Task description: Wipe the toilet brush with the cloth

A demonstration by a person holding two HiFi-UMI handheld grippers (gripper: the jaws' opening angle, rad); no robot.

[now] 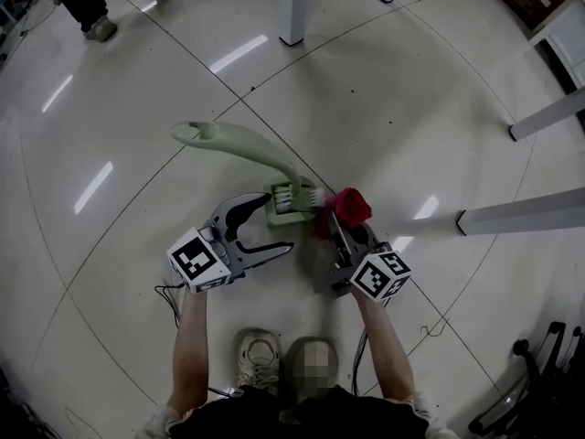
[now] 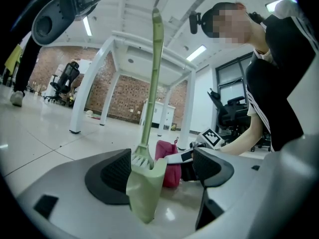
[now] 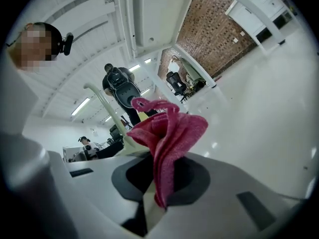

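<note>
Head view: pale green toilet brush [image 1: 272,159] with its head low over the floor [image 1: 411,108] and its handle slanting up and away to the left; left gripper [image 1: 274,225] at the near left side of the head, right gripper [image 1: 340,225] just right of it with a bunched red cloth [image 1: 348,207] at its tip, touching or almost touching the brush head. Left gripper view: left gripper [image 2: 162,168] jaws spread; toilet brush [image 2: 145,183] upright between them, close against the left-hand pad and clear of the other; cloth [image 2: 167,158] just behind. Right gripper view: right gripper [image 3: 159,176] jaws pressed together on the cloth [image 3: 169,133], folds sprouting above the pads; brush handle [image 3: 107,106] beyond. Handling note, as judgement: the brush looks steadied rather than clamped, so close the left jaws on it first, then draw the cloth along head and handle with light pressure, presenting a broad fold so it is not pulled out of the pinch.
</note>
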